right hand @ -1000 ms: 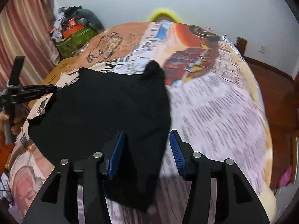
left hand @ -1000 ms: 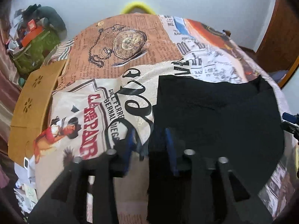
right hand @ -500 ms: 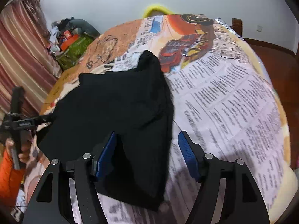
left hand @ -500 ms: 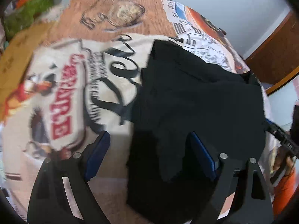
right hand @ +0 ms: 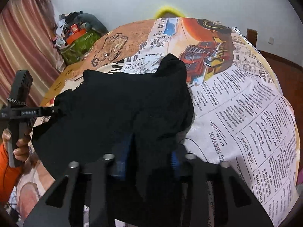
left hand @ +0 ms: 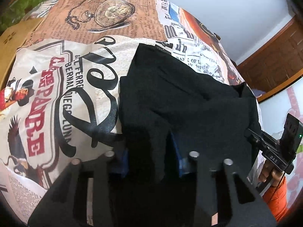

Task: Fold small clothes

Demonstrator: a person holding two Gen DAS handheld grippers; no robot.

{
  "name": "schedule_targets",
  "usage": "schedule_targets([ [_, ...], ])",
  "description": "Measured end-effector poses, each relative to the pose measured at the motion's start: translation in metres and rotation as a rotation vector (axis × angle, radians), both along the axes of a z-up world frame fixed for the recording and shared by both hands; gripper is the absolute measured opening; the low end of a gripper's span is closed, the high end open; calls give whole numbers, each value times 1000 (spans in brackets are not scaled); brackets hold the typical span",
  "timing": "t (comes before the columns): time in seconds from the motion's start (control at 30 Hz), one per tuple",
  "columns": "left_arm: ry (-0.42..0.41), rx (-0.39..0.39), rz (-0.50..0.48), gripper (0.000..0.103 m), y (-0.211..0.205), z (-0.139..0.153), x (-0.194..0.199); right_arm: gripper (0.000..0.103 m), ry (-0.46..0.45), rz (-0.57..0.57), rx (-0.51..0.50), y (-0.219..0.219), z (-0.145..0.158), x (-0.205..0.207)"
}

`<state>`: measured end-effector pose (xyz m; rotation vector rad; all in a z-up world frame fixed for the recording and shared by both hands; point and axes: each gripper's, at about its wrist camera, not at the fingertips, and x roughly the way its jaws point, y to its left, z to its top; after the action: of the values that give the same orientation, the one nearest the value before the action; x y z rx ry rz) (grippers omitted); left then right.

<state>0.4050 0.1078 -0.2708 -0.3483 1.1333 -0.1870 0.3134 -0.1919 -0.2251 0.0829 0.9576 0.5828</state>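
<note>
Two grippers: both have just been closing, each with black cloth between its blue pads.
Left gripper [left hand: 149,160]: clamped on the near left edge of the black garment [left hand: 189,98].
Right gripper [right hand: 149,160]: clamped on the garment's near right edge.
Black garment: spread flat near the front edge of the newspaper-print bedspread [right hand: 236,113].
Beyond: cardboard box [left hand: 11,37], left edge; hands in orange sleeves [right hand: 5,160].

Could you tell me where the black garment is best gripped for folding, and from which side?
Grip the black garment by its near hem corners, from the near edge. Both ends already bunch there between the left gripper and the right gripper, whose jaws have just been closing.
</note>
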Motion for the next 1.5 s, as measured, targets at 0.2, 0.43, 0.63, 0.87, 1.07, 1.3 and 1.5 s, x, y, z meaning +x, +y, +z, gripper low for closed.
schedule_targets([
  [0.2, -50, 41, 4, 20, -1, 20, -17, 13, -52, 13, -21, 4, 15, -9],
  [0.43, -169, 93, 7, 18, 5, 69, -51, 11, -113, 34, 7, 16, 49, -21],
  [0.63, -252, 116, 74, 18, 42, 110, -86, 11, -170, 78, 41, 43, 81, -34],
  [0.87, -268, 181, 158, 18, 102, 128, -122, 11, -190, 148, 84, 98, 93, -45],
  [1.07, -191, 208, 210, 18, 145, 99, -127, 11, -115, 182, 105, 143, 71, -44],
  [1.3, -70, 171, 222, 19, 172, 42, -118, 11, 14, 182, 62, 170, 26, -33],
  [1.5, -16, 277, 280, 27, 178, 14, -108, 23, 11, 165, -25, 167, 17, -30],
])
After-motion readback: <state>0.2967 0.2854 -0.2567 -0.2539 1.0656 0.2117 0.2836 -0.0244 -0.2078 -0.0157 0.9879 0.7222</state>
